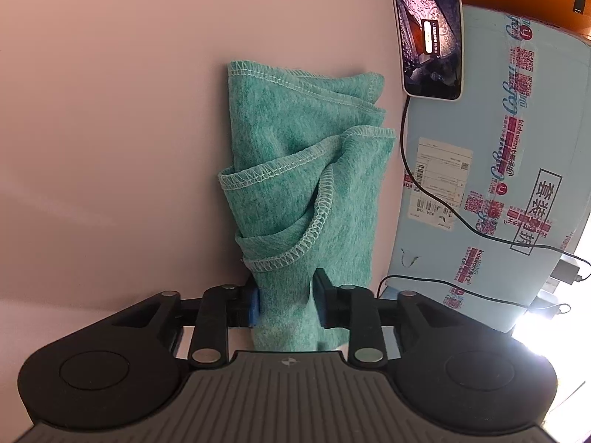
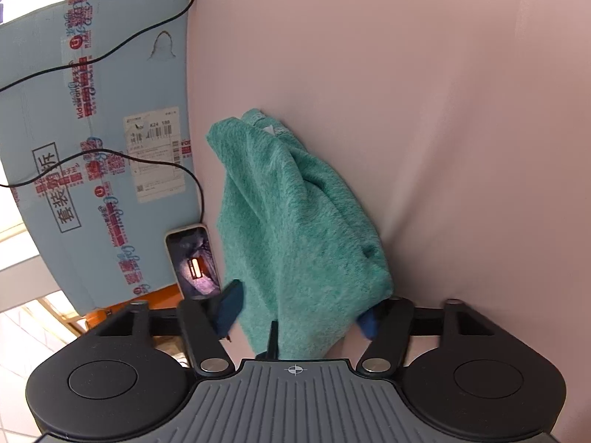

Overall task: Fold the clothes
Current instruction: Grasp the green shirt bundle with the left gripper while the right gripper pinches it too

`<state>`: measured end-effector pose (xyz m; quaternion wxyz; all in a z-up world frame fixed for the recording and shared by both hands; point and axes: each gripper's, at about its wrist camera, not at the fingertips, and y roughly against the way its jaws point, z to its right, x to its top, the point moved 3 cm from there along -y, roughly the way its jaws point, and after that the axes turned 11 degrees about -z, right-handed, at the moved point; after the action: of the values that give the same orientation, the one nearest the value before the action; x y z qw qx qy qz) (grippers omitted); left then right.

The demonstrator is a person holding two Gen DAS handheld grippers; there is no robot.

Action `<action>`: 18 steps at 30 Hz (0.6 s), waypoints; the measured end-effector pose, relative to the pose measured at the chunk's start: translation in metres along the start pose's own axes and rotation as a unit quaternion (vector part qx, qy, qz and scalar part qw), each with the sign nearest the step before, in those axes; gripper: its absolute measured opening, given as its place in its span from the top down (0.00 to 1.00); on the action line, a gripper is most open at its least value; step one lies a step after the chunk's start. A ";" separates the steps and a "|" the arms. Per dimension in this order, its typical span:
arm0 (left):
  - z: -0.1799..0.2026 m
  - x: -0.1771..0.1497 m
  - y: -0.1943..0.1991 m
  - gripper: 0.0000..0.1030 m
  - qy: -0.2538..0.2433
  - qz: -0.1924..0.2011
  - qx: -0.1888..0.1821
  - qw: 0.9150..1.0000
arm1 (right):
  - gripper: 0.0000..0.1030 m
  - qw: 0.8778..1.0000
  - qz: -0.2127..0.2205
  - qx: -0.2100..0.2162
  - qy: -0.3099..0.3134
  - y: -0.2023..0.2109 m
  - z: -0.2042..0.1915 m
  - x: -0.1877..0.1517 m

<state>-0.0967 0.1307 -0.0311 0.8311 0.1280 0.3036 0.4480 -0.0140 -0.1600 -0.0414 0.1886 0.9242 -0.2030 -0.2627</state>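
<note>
A folded green garment (image 1: 303,170) is being kept on the pale bench (image 1: 110,129), beside a blue box (image 1: 487,184). Its near end is being clamped by the left gripper (image 1: 286,304). Its other end is being straddled by the right gripper (image 2: 299,317), fingers apart; a grip cannot be told.

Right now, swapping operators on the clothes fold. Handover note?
Left tongs: jaws around the near end of the green garment, cloth bunched between the pads; grip looks light.
Right tongs: jaws straddle the garment's other end; pads look barely on the cloth, treat as loose.
Garment: on the pink table, beside the blue box and phone.
Done: gathered into a narrow, rumpled bundle.
Left: hems are uneven, so square up the layers and finish the fold.
</note>
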 end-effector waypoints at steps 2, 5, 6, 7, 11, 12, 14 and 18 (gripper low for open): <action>0.002 -0.003 -0.002 0.59 -0.003 -0.009 -0.005 1.000 | 0.76 1.000 0.002 0.002 -0.015 0.001 0.003 0.002; 0.003 -0.005 -0.004 0.54 -0.005 -0.010 -0.008 1.000 | 0.81 0.999 -0.002 0.012 -0.047 0.003 0.009 0.004; 0.003 -0.005 -0.004 0.54 -0.004 -0.008 -0.010 1.000 | 0.83 0.999 -0.005 0.018 -0.048 0.005 0.007 0.002; 0.003 -0.005 -0.005 0.54 -0.003 -0.006 -0.012 1.000 | 0.84 0.998 -0.008 0.025 -0.051 0.007 0.006 0.001; 0.002 -0.002 -0.003 0.51 0.006 0.013 -0.027 1.000 | 0.86 0.996 -0.030 0.053 -0.069 0.016 0.001 -0.004; 0.003 -0.001 -0.004 0.51 0.007 0.013 -0.028 0.999 | 0.86 0.995 -0.031 0.056 -0.071 0.020 0.001 -0.005; 0.005 -0.001 -0.007 0.52 0.003 0.014 -0.028 0.999 | 0.87 0.995 -0.031 0.062 -0.076 0.029 0.001 -0.006; 0.006 0.000 -0.012 0.81 -0.004 0.011 -0.015 1.000 | 0.87 0.993 -0.008 0.070 -0.093 0.043 0.011 0.000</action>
<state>-0.0848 0.1245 -0.0320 0.8290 0.1211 0.2922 0.4612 -0.0322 -0.1990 -0.0303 0.1021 0.9082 -0.2305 -0.3342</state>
